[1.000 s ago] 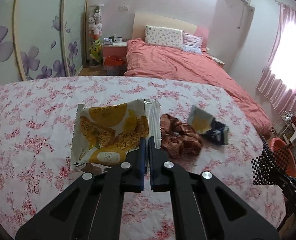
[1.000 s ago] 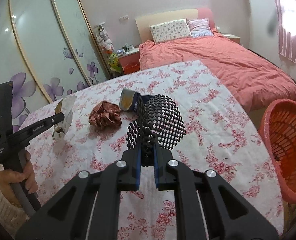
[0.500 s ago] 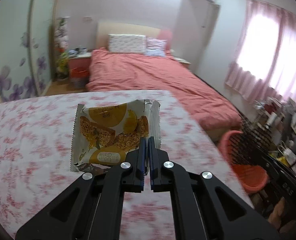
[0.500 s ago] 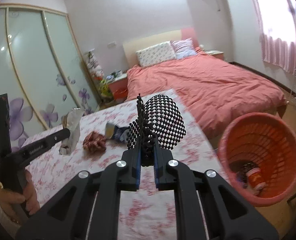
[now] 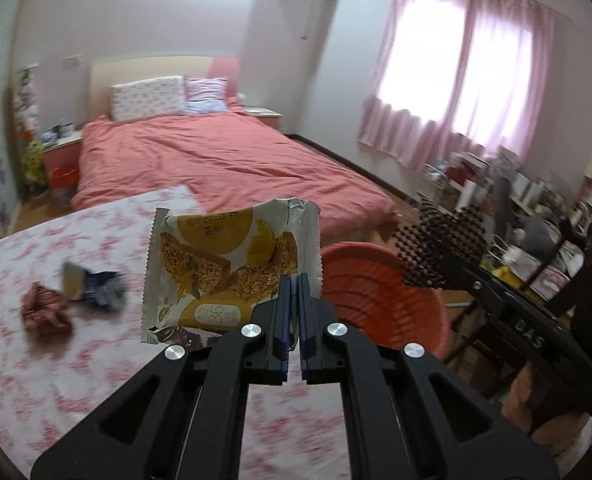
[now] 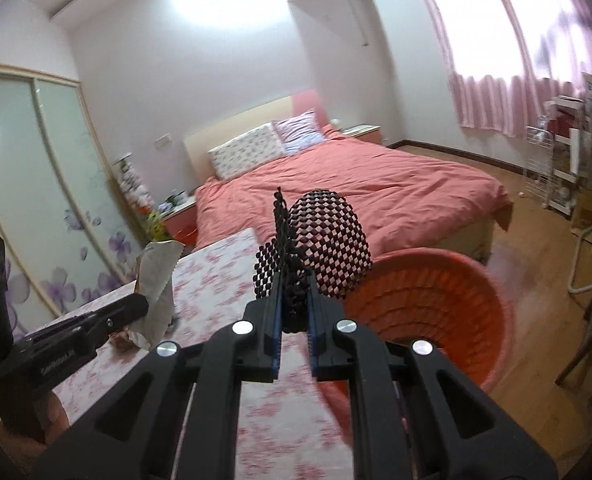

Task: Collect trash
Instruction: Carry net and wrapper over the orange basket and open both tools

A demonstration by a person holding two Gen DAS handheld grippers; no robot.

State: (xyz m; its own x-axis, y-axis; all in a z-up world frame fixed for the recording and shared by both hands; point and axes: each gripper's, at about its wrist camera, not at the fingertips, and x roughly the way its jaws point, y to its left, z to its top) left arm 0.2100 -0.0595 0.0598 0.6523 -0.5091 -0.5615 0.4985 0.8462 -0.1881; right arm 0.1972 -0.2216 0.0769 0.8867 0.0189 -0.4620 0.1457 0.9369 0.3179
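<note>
Two grippers [image 5: 292,280] [image 6: 294,280], one snack wrapper [image 5: 232,264], one black mesh piece [image 6: 328,248], one orange basket [image 6: 436,304], one blue packet [image 5: 92,286], one brown scrunchie [image 5: 44,312], two pillows [image 5: 148,98] [image 5: 206,94], one bed [image 5: 224,164].

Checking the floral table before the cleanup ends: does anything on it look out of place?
Yes. A crumpled brown wrapper and a torn blue-and-yellow packet lie loose on the floral tablecloth, outside the orange plastic basket.

A bed [image 5: 224,160] with a salmon quilt stood at the far side, two pillows [image 5: 168,96] against its headboard. Pink curtains [image 5: 456,92] covered the bright window on the right. Flowered sliding wardrobe doors [image 6: 36,184] lined the left wall.
</note>
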